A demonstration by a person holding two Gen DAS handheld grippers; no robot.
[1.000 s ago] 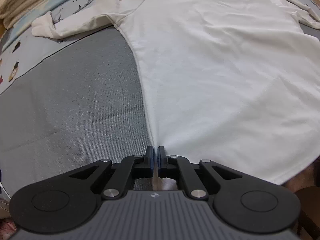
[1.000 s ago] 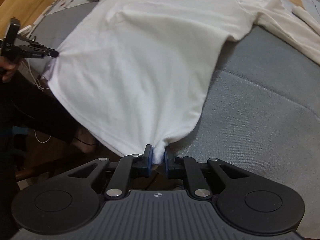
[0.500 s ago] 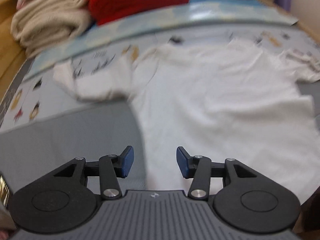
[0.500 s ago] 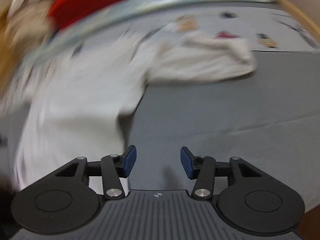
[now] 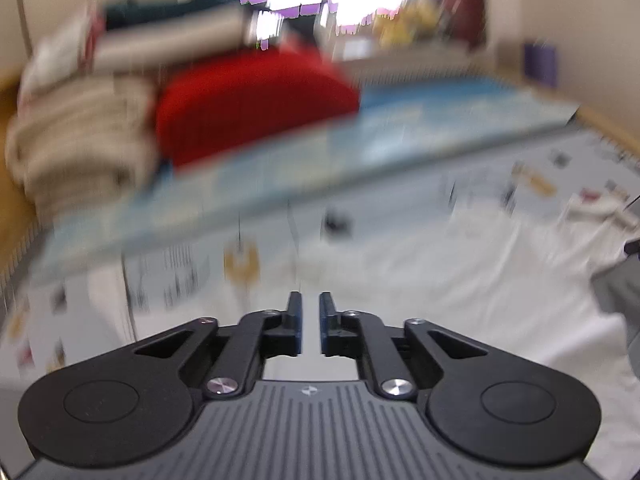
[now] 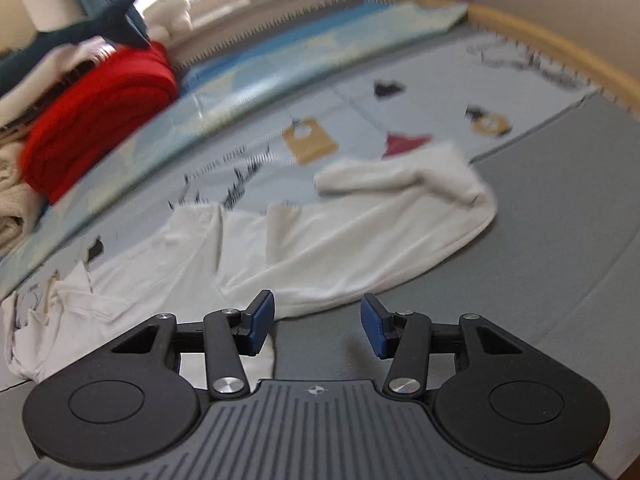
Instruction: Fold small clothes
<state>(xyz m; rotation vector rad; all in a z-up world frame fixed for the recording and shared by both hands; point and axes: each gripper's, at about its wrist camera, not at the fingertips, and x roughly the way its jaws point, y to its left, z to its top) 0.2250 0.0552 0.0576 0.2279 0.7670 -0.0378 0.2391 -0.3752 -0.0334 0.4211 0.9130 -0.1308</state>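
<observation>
A white long-sleeved shirt (image 6: 320,240) lies flat on the grey and light-blue mat; its right sleeve (image 6: 420,176) bends back on itself. My right gripper (image 6: 318,326) is open and empty, hovering just short of the sleeve's lower edge. In the blurred left wrist view the shirt (image 5: 440,280) spreads to the right. My left gripper (image 5: 311,322) hangs above it with its jaws nearly closed, a narrow gap between them and nothing held.
A red folded blanket (image 6: 100,120) and beige knit blankets (image 5: 72,148) are stacked at the back left. The printed play mat (image 6: 360,112) lies beyond the shirt, the grey mat (image 6: 560,240) to the right. A wooden rim (image 6: 540,40) bounds the far side.
Both grippers let go of the shirt's hem and lifted forward towards the collar end. The left gripper opened, then narrowed again to a small gap; the right one stays wide open.
</observation>
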